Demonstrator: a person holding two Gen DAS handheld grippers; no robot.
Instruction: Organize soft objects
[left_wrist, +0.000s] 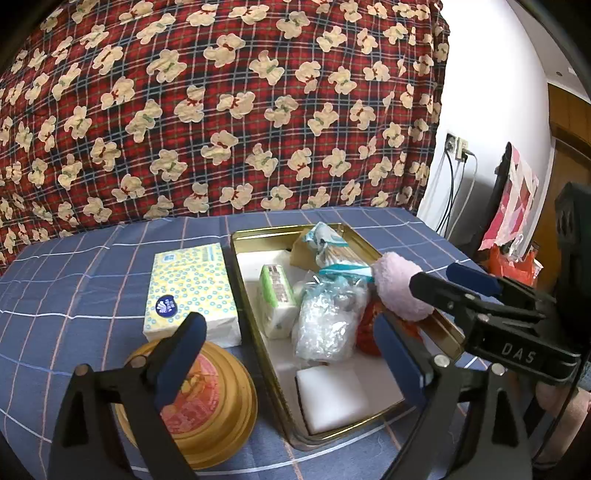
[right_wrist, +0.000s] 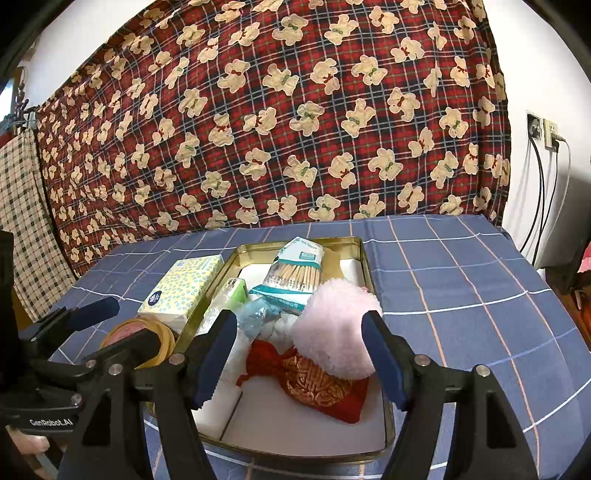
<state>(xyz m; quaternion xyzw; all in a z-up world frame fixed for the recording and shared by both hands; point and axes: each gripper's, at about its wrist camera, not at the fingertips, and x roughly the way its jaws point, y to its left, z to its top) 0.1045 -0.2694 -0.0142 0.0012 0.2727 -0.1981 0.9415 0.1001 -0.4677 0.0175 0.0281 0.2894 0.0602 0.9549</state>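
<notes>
L wrist view: gold tin tray (left_wrist: 243, 236) at 12–1 o'clock already holds a green-white packet (left_wrist: 277, 301), clear bag (left_wrist: 328, 325), swab pack (left_wrist: 332, 251), red pouch (left_wrist: 369, 328) and a white foam block (left_wrist: 332, 391). Tissue pack (left_wrist: 192, 291) sits outside, touching the tray's left wall at 11; probably 1 item left. Left gripper (left_wrist: 288, 362) is wide apart, empty.

R wrist view: right gripper (right_wrist: 299, 354) is partly spread w/ the pink fluffy puff (right_wrist: 340, 328) between its fingers above the red pouch; can't tell if the pads press it. Puff not yet set down.
</notes>
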